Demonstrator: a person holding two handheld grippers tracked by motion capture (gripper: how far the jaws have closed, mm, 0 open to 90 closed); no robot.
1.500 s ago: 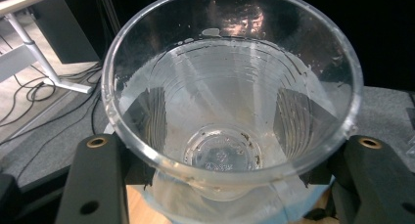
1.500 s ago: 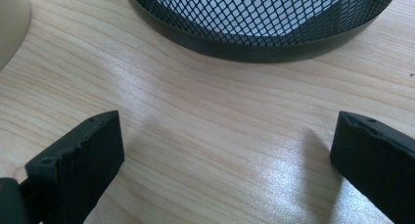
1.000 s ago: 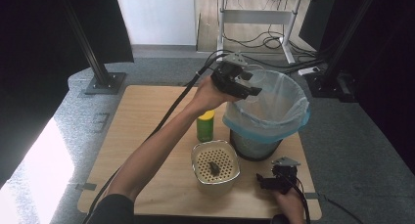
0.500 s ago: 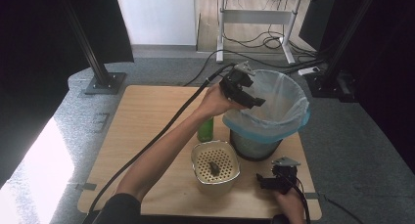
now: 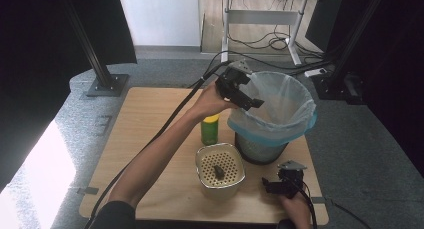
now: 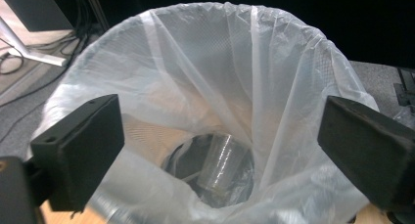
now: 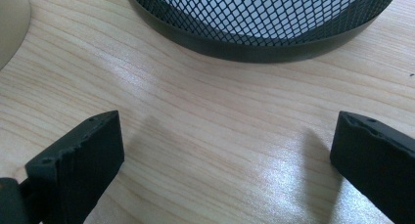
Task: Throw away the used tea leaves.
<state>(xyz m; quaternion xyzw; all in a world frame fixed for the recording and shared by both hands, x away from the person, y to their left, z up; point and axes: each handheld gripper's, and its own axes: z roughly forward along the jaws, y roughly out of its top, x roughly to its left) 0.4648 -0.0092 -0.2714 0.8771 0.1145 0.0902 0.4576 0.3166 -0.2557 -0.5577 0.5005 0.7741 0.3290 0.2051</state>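
Two black jaws of the right gripper rise from the lower corners, set wide apart with nothing between them, just bare wooden table catching a glare at lower centre. Across the top of the frame curves the dark base of the mesh bin, and a pale rounded edge of the strainer bowl peeks in at the upper left.

Soft, even light falls on the bench in the high view, while the room's edges sink into near black and a bright, washed-out patch glares on the floor at lower left. In the right gripper view the wood shows pale sheen and faint shadows beside the tongs, which are slightly soft up close. The bin liner glows translucent white.
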